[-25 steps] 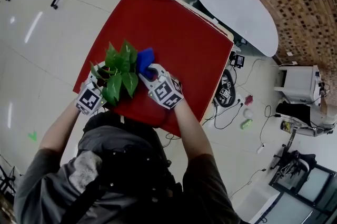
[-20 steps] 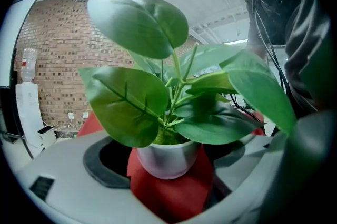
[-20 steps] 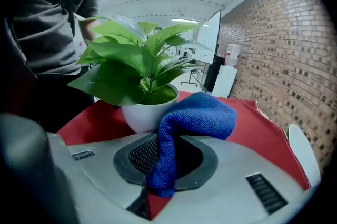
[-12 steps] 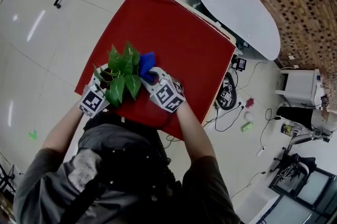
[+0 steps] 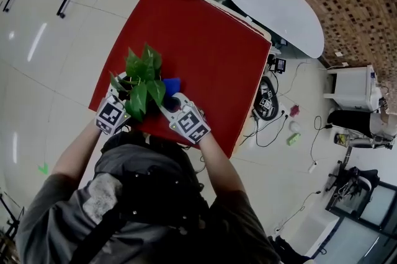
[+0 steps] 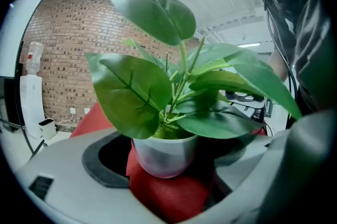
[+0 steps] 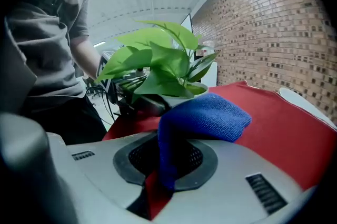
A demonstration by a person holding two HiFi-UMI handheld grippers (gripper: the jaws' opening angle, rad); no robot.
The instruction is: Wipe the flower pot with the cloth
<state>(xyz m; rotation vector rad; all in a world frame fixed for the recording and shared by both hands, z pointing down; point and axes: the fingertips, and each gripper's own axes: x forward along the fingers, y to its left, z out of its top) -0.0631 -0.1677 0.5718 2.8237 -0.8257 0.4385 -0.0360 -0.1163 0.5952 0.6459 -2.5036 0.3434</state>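
At the near left corner of the red-covered table [image 5: 205, 52], the left gripper [image 5: 120, 101] reaches in from the person's side. Its jaws stand on either side of the small white flower pot [image 6: 163, 154], close against its wall. Shadow hides the contact on the far side, but the pot looks clamped rather than merely framed. The pot stands upright on the red cover, and its broad green leaves [image 6: 138, 95] spread out over the rim and over both jaws.

Just right of the pot is the blue cloth [image 7: 206, 116]. One end is pinched between the closed jaws of the right gripper [image 5: 174, 102], and the free end folds forward toward the pot's side. From the head view, cloth and pot are touching or very nearly so under the leaves.

The step in hand appears to be the wipe itself. To do it well, the left gripper should keep the pot braced, because a light pot on fabric will probably slide or tip under a sideways push. The right gripper should press the folded pad flat on the wall below the rim and sweep round the curve. It should stay under the leaves so it does not drag them, and hold the cloth firmly enough that it does not pull free.
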